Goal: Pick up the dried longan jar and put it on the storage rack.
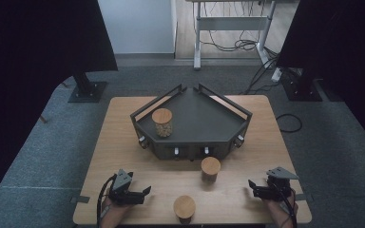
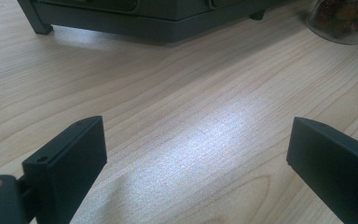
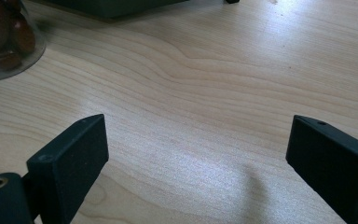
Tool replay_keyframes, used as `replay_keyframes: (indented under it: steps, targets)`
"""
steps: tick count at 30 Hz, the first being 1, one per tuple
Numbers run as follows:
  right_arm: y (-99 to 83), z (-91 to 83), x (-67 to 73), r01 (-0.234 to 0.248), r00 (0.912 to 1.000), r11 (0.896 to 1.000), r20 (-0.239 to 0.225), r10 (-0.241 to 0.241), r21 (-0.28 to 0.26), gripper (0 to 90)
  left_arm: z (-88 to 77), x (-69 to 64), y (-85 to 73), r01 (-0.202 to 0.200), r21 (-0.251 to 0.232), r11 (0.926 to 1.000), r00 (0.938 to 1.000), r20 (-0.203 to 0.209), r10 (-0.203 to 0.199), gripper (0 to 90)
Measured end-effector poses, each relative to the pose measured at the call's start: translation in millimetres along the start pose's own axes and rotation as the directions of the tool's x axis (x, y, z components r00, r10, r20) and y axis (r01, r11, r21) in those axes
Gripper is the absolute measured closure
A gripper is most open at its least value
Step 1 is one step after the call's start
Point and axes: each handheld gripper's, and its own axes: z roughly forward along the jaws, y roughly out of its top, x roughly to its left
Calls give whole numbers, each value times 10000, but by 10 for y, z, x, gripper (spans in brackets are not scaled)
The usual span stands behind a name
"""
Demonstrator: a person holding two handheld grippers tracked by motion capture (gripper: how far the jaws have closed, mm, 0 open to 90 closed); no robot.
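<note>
At the near edge of the wooden tabletop (image 1: 123,142) the person's two forearms come in from the bottom of the high view, each hand wrapped around a gripper held low over the wood and roughly level. The left gripper (image 1: 145,191) sits at the near left, its jaws turned inward toward the middle of the tabletop; the right gripper (image 1: 251,185) sits at the near right, jaws likewise turned inward, so the two face each other across the near strip. In the left gripper view the left gripper (image 2: 196,149) has its jaws spread wide, with bare wood between them and nothing pinched or touched. In the right gripper view the right gripper (image 3: 198,147) shows the same: jaws wide apart, only wood grain between them. Between the two grippers, close to the near edge, stands a jar with a wooden lid (image 1: 184,207), a little nearer the left gripper but apart from both. A second lidded jar (image 1: 210,169) stands farther in, just in front of the dark tray (image 1: 233,124); the rounded glass base with dark contents at the upper right of the left gripper view (image 2: 342,21) and at the upper left of the right gripper view (image 3: 7,37) is probably one of these two jars, though so little of it shows that it is hard to say which. A third jar (image 1: 162,122) stands on the tray's left part, well away from both hands.
</note>
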Motion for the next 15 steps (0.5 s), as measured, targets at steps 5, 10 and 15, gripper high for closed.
replay_keyframes:
  steps: [5,10,15]
  targets:
    - [15,-41,26,41,10000,9998,35,-40,-177,50,10,3,0,17,65,10000,10000,1,-17,47]
    - [33,-80,45,87,9999,9995,60,-85,-319,50,27,-2,7,-24,176,9998,10000,12,24,47]
    - [44,-107,59,116,9999,9990,21,-115,-427,51,40,0,12,-30,278,9996,10000,10,30,47]
